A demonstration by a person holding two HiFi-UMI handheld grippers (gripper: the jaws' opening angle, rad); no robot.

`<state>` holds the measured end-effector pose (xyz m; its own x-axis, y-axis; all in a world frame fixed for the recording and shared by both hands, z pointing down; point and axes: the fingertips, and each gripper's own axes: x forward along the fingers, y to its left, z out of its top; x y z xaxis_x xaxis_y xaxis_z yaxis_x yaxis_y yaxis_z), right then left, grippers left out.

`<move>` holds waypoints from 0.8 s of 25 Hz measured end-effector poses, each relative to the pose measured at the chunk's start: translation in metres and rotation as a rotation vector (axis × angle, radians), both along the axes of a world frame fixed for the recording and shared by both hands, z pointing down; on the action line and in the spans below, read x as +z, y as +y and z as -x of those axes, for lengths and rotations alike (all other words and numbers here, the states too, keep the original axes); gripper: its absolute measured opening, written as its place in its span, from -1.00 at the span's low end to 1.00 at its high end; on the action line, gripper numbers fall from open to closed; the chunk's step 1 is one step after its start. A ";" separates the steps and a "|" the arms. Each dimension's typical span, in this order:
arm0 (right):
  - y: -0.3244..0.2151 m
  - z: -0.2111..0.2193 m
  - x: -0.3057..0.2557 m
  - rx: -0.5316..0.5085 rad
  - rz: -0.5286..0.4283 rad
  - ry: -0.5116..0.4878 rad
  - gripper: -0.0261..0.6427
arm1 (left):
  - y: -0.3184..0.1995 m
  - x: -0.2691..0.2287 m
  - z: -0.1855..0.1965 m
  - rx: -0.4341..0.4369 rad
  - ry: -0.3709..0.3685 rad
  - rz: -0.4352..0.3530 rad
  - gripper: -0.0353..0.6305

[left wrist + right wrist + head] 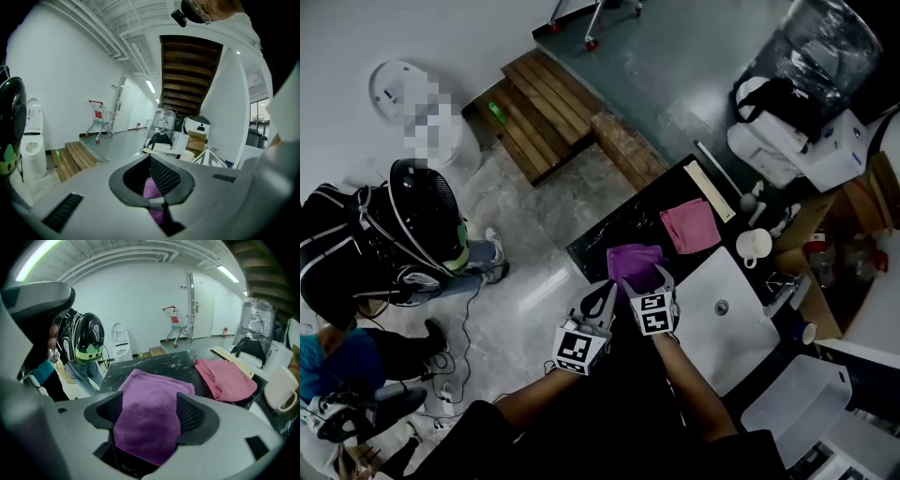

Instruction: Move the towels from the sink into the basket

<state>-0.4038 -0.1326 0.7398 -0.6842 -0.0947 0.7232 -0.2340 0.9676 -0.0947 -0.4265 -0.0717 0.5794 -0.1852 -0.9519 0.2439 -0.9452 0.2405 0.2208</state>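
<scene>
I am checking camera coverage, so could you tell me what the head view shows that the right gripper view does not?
Only the head view shows the white sink and the left hand-held gripper. Only the right gripper view shows the ceiling lights and the door. Both show the purple towel, lying between the right hand-held gripper's open jaws, the pink towel and the white mug.

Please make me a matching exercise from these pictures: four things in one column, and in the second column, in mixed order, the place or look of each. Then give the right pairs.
1 purple towel
2 pink towel
3 mug
4 sink

A white, with a round drain
B between the open jaws of the right gripper
C on the black counter, beside the pale board
D standing by the sink's corner

Pairs: 1-B, 2-C, 3-D, 4-A
</scene>
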 end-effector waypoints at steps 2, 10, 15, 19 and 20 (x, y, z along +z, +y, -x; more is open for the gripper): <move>0.000 0.000 0.007 -0.014 0.002 0.019 0.16 | 0.000 0.001 0.006 -0.020 -0.001 -0.014 -0.86; 0.000 0.011 0.013 -0.003 -0.011 0.106 0.25 | 0.008 -0.004 0.030 -0.090 -0.004 -0.020 -0.86; -0.003 0.012 0.021 0.028 -0.012 0.120 0.32 | 0.014 -0.005 0.030 -0.094 -0.008 -0.027 -0.86; 0.001 0.012 0.022 0.027 -0.015 0.106 0.30 | 0.016 -0.003 0.023 -0.080 0.000 -0.025 -0.86; 0.001 0.012 0.022 0.023 -0.016 0.105 0.29 | 0.016 -0.004 0.022 -0.075 -0.002 -0.028 -0.86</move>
<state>-0.4161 -0.1312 0.7618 -0.6020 -0.1211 0.7893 -0.2637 0.9631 -0.0534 -0.4481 -0.0561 0.5755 -0.2564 -0.9419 0.2168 -0.9253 0.3041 0.2268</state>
